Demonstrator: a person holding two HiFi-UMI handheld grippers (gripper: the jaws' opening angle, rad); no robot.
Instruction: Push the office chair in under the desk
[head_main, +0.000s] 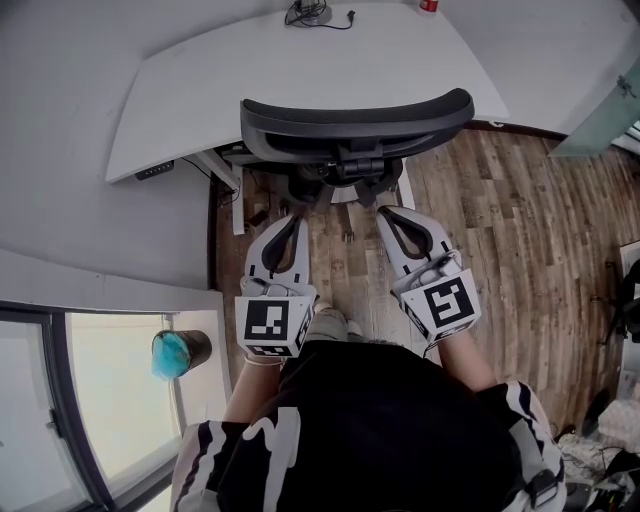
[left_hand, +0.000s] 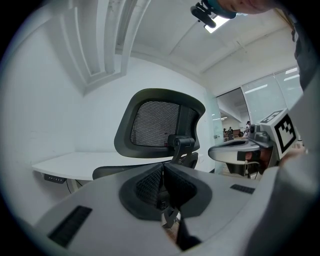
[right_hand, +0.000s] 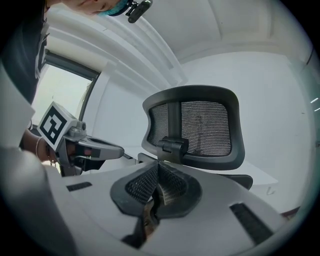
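Far left: we see a dark holder with a teal top (head_main: 178, 352) low beside the glass.
Surface: the white curved surface (head_main: 200, 90) spans the top of our head view, with a black cable piece (head_main: 312, 13) at its far edge.
Left hand-held gripper: we hold the left hand-held gripper (head_main: 290, 216) level, aimed at the chair. Its jaws are pressed together with nothing between them.
Office chair: the office chair (head_main: 355, 125) faces the surface with its seat under it. Its black mesh backrest stands at the near edge, upright and centred between our two tools.
Contact: both tips are near the chair's back support; we cannot tell whether they touch it.
Right hand-held gripper: the right hand-held gripper (head_main: 386, 212) lies beside the left one, also level. Its jaws are closed and empty.
Right: bare wooden floor (head_main: 500, 230) stretches out beside the chair.
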